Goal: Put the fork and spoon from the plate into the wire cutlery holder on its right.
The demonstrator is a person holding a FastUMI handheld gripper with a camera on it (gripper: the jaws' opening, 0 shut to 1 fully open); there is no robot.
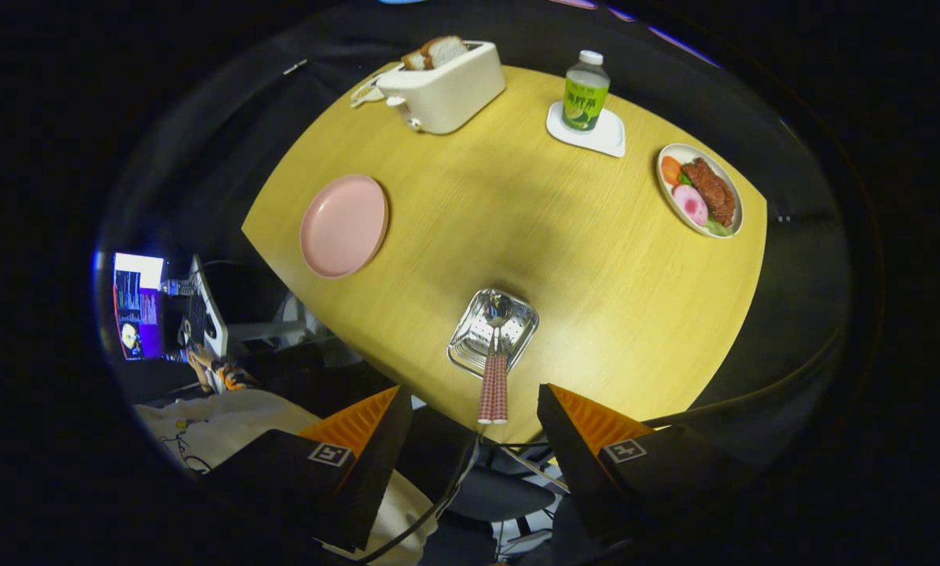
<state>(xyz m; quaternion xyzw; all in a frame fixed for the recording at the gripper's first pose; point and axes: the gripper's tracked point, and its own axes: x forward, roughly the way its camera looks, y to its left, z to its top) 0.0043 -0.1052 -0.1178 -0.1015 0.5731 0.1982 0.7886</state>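
Our gripper [474, 424] hangs wide, empty; checked-handled fork and spoon [493, 377] overhang silver wire cutlery holder [492, 332], might tip out.

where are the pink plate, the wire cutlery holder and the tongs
pink plate [343, 226], gripper view, middle of its empty face
wire cutlery holder [519, 324], gripper view, its right wall beside the cutlery
tongs [474, 409], gripper view, midway between the fingertips; open, holding nothing
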